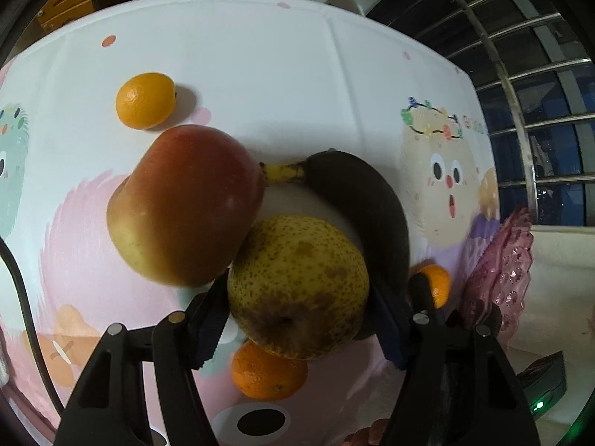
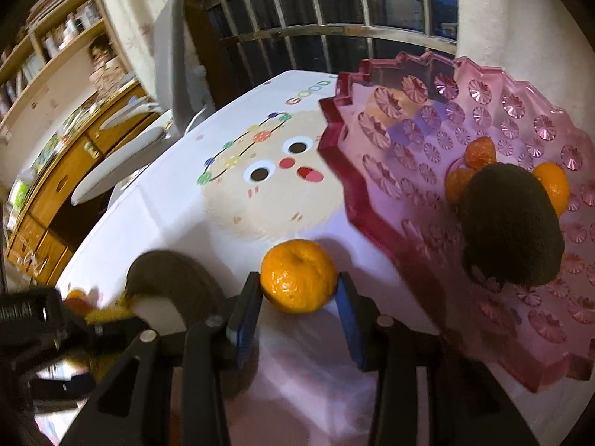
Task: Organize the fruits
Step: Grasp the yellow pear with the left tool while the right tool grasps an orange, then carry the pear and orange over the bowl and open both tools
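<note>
The left gripper (image 1: 297, 304) has its jaws around the yellow pear (image 1: 297, 286), with a pad at each flank; the left pad meets the skin at 9 o'clock on the fruit, and the right pad sits at 3 o'clock, apparently also in contact. The jaws read as clenched on the pear. The pear rests on the tabletop (image 1: 260, 74), touching the red-and-yellow mango (image 1: 186, 204) at its 10 o'clock and the blackened banana (image 1: 368, 208) at its 2 o'clock. One mandarin (image 1: 145, 99) lies well apart at 10 o'clock, and another (image 1: 267, 375) lies beneath the pear at 6 o'clock.

The right gripper (image 2: 299, 299) has its jaws clenched on a mandarin (image 2: 298, 275), with pads at 9 and 3 o'clock on its widest girth. The pink plastic dish (image 2: 372, 193) stands just beside it at 2 o'clock and already holds an avocado (image 2: 511, 226) and several small mandarins (image 2: 479, 152).

Handling judgement: the pear is probably the heavier item, firm but bruised brown near the stem end, so excess pressure risks breaking the skin. Grip across the widest belly, clear of the brown patch. The mandarin is light, with a loose, yielding peel; moderate pressure at the equator suffices. The banana appears overripe and soft; support it mid-length.
</note>
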Demonstrator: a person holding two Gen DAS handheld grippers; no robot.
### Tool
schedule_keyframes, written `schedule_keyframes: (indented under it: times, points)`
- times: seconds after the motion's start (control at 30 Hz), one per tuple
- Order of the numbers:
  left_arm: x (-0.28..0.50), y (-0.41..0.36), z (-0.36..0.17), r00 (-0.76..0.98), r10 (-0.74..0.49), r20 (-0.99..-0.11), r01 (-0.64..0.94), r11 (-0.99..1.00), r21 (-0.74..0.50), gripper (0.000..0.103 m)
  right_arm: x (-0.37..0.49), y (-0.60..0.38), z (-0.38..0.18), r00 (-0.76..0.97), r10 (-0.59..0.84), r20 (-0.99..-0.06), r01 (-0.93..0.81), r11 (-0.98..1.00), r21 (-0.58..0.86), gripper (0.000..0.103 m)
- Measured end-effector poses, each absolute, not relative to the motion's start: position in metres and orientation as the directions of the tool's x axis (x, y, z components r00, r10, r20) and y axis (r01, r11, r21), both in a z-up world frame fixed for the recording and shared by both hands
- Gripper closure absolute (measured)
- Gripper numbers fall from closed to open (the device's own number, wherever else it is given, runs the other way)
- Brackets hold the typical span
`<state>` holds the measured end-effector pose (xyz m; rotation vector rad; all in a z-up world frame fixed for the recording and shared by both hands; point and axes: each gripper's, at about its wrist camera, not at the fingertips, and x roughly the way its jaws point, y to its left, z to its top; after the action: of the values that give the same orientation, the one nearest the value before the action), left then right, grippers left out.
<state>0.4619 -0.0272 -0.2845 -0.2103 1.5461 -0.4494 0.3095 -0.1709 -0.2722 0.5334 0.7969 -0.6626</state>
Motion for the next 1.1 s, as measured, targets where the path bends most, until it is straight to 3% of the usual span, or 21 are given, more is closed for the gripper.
schedule_keyframes:
  times: [0.6, 1.1]
  points:
    - [0.393, 0.007, -0.218, 0.133, -0.485, -0.864, 0.219, 0.865, -0.451, 0.036, 0.232, -0.123, -0.261, 0.579, -0.149, -0.802, 0.472, 0.863, 0.180, 0.063]
    - [0.307, 0.011, -0.179, 0.226, -0.517, -0.826, 0.282, 0.846, -0.452, 0.036, 0.150, -0.139, -0.192, 0.723, -0.126, -0.679, 0.290, 0.948, 0.133, 0.063]
